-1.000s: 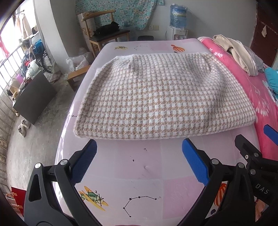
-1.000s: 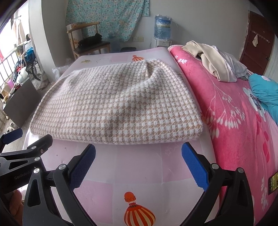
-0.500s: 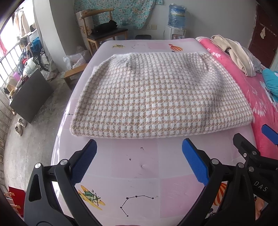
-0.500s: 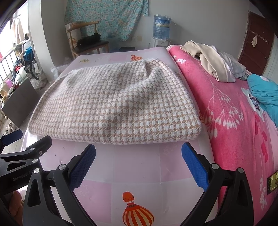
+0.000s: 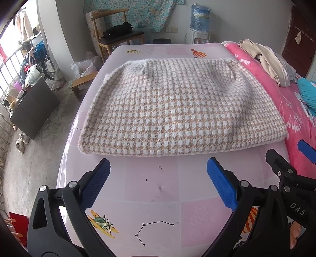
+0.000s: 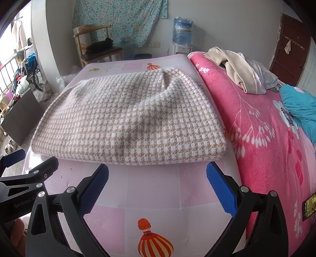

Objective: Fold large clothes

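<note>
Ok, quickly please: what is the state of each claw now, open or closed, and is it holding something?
Left claw: open, holding nothing, short of the folded houndstooth garment.
Right claw: open, holding nothing, also short of it.

One folded houndstooth garment, two grippers – left, right – one chair, one water bottle.

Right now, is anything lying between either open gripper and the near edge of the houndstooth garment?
Nothing visible. Only bare pink mat separates the left gripper and the right gripper from the houndstooth garment's near edge. The beige clothes pile sits off on the pink blanket.
</note>
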{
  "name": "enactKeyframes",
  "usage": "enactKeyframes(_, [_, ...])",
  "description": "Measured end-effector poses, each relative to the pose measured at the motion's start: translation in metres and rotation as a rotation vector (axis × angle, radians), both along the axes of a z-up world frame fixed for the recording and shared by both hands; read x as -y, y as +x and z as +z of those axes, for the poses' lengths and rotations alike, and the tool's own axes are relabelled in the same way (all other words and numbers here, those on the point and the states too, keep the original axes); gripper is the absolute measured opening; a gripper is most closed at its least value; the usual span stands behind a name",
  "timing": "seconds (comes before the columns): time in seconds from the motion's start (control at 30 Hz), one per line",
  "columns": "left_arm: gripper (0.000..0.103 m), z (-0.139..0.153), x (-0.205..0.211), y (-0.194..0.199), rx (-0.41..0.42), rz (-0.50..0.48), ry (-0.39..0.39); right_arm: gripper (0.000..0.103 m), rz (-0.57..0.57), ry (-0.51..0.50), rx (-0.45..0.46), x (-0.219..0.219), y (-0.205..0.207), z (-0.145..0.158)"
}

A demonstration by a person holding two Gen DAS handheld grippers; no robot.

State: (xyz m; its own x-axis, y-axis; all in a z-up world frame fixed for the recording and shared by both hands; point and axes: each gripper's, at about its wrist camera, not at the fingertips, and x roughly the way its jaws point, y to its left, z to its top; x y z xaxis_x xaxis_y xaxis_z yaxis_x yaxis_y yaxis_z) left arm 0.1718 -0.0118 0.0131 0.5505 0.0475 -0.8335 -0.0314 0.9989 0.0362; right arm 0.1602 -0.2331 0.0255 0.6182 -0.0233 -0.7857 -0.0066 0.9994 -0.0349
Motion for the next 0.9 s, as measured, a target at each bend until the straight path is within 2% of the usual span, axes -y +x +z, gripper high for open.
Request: enactKeyframes(0.9, [0.095,-0.0029,-0.0002,-0.0010,-0.009,-0.005,-0.008,0.097,-0.005,-0.007,0.000,0.0015,-0.0012,0.0017])
